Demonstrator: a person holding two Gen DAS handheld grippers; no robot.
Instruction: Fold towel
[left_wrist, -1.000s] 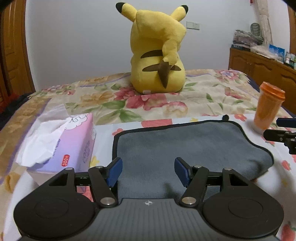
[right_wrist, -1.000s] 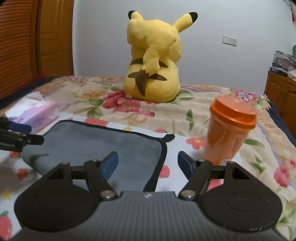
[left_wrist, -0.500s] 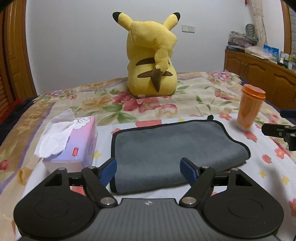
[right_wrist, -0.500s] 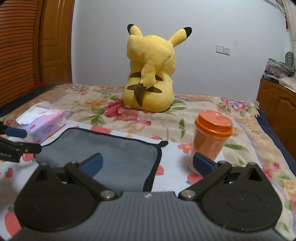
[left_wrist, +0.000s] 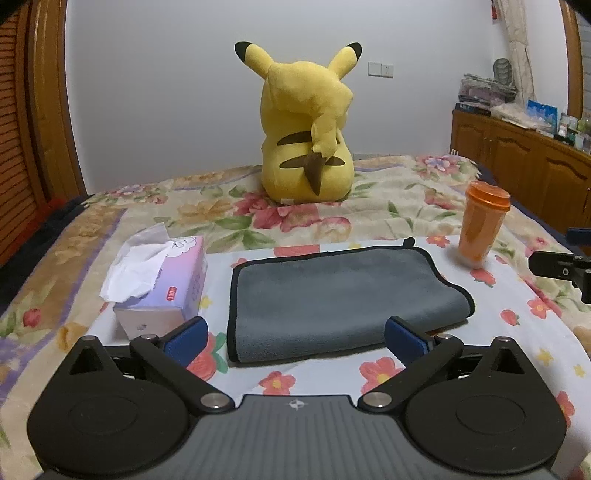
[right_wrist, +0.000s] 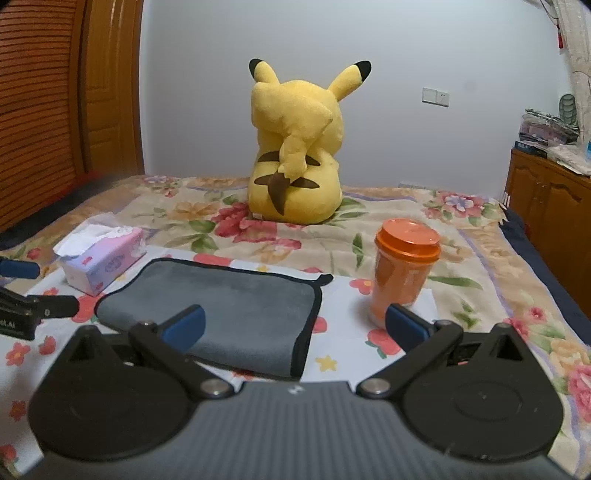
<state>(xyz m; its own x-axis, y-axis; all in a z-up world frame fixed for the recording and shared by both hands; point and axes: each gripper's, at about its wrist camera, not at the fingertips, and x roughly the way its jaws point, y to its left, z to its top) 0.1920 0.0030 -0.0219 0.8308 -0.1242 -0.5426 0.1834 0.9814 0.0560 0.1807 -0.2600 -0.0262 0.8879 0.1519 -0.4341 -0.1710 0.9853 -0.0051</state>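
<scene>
A grey towel with black edging (left_wrist: 332, 299) lies folded flat on the floral bedspread; it also shows in the right wrist view (right_wrist: 236, 306). My left gripper (left_wrist: 295, 339) is open and empty, raised just in front of the towel's near edge. My right gripper (right_wrist: 295, 325) is open and empty, in front of the towel's right end. The right gripper's tip shows at the right edge of the left wrist view (left_wrist: 561, 264). The left gripper's tip shows at the left edge of the right wrist view (right_wrist: 33, 310).
A pink tissue box (left_wrist: 162, 284) stands left of the towel. An orange lidded cup (left_wrist: 482, 225) stands to its right (right_wrist: 404, 273). A yellow plush toy (left_wrist: 306, 147) sits further back. A wooden cabinet (left_wrist: 535, 173) is at right, a wooden door (right_wrist: 55, 92) at left.
Both grippers have pulled back and up from the towel and opened wider. The towel stays folded on the bed.
</scene>
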